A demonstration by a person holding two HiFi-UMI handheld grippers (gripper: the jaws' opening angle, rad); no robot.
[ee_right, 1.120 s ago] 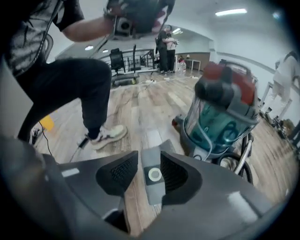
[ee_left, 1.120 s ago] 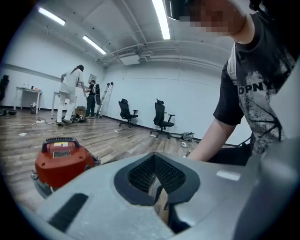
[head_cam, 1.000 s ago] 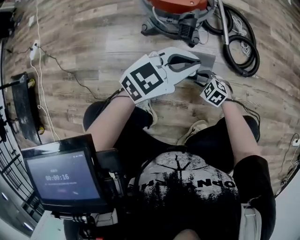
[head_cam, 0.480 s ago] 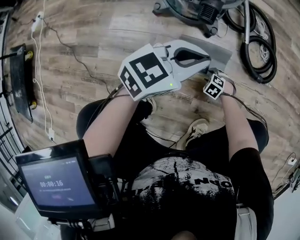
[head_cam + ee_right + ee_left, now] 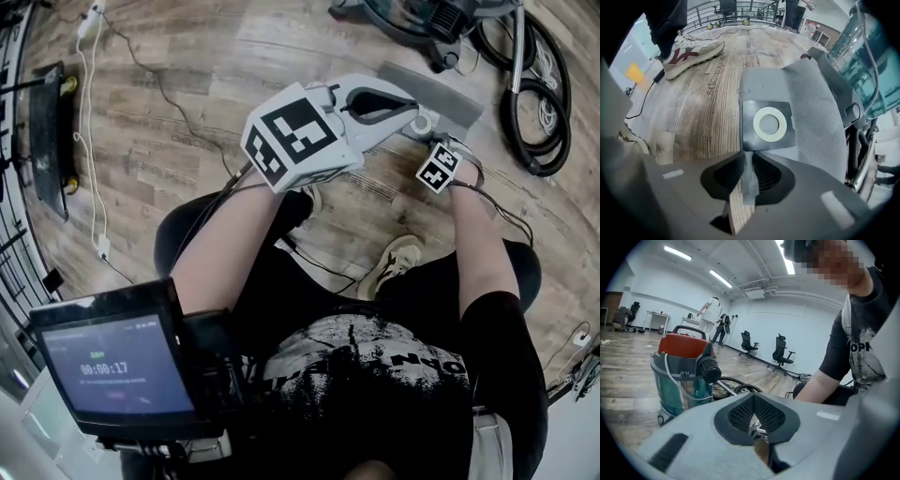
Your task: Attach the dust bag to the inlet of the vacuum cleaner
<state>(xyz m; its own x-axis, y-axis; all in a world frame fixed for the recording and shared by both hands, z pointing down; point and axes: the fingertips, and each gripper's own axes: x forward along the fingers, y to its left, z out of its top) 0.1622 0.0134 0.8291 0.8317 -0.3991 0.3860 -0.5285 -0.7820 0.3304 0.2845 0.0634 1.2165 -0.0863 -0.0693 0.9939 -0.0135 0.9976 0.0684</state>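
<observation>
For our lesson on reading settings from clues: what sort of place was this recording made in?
Probably a large open-plan office or lab. Wheeled office chairs stand by the far wall, long strip lights run across the high ceiling, and a wide plank floor stretches away.

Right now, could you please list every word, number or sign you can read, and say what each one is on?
"00:00:17": on the small dark-framed monitor screen; its smaller lines are too small to read.
"OPN": on the person's black printed T-shirt; the rest is hidden.
Print on the wooden plank floor: too distorted to read.
</observation>
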